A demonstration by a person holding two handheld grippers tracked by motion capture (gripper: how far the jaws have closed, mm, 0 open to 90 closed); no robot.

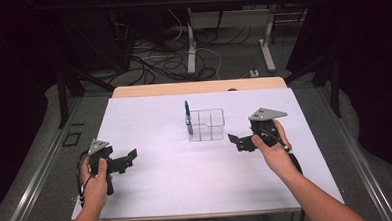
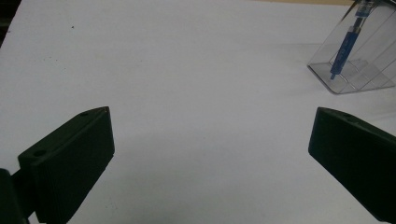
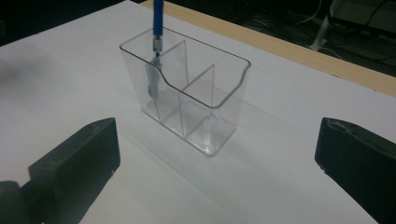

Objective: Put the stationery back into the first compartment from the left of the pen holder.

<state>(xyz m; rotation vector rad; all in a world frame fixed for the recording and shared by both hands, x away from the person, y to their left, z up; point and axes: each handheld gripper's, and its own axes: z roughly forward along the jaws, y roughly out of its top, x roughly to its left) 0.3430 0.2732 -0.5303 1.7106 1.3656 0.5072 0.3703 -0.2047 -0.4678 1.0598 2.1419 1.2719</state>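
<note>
Jaws of the right gripper stand fully spread with nothing between them, aimed at the clear plastic organizer, near it but not touching. Organizer stands upright mid-surface on the white table, nearer the far edge; a blue pen stands in its left end compartment. Left gripper, near the left edge, is likewise wide open and empty.

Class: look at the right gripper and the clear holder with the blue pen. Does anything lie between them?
Nothing visible: bare white table separates the open right gripper from the clear holder.
</note>
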